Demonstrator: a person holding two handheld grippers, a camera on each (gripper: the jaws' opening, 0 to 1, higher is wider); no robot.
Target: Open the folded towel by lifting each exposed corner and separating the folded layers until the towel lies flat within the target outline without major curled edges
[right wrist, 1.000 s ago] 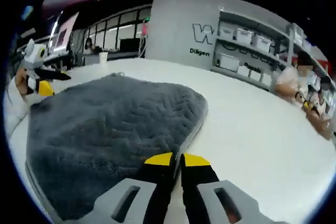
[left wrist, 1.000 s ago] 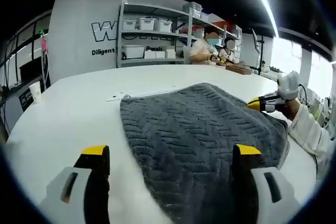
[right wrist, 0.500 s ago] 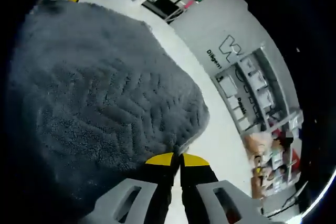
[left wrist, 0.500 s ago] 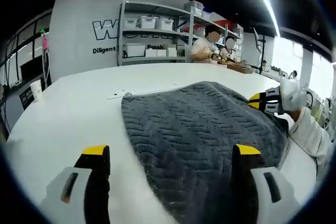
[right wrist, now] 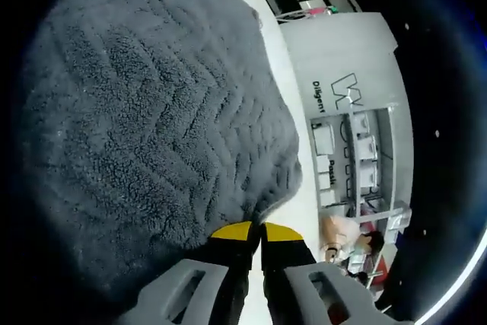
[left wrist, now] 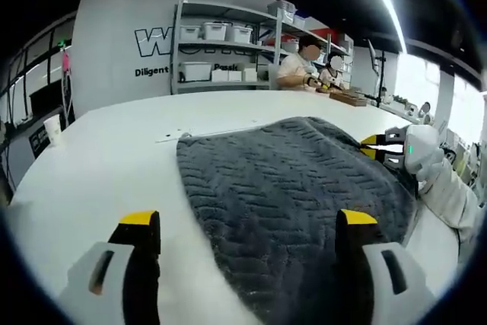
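1. In the right gripper view, the right gripper point(right wrist: 254, 227) sits at the bottom middle of the picture. Its two yellow tips are pressed together, and they pinch a corner of the towel point(right wrist: 160, 104).
2. I think it holds the corner this way so it can lift one layer up and peel it off the layer under it. The view is tipped over hard, so the hand looks turned as it pulls.
3. In the left gripper view, the left gripper point(left wrist: 247, 230) is at the bottom of the picture. Its jaws are spread wide and hold nothing. One tip is over the white table point(left wrist: 99, 165) and the other is over the towel point(left wrist: 289, 180).
4. It looks like it is waiting near the towel's edge, ready to take another corner.
5. At the right side of the left gripper view, the right gripper point(left wrist: 378, 149) shows again at the far edge of the towel, with a sleeve point(left wrist: 449, 195) behind it.
6. The towel lies in the middle of the table. It is dark grey and fluffy, with a zigzag pattern. It is thick and puffy, so I think it is folded. Its corners look round.
7. Far behind the table, shelves point(left wrist: 221, 51) with white boxes stand by the wall.
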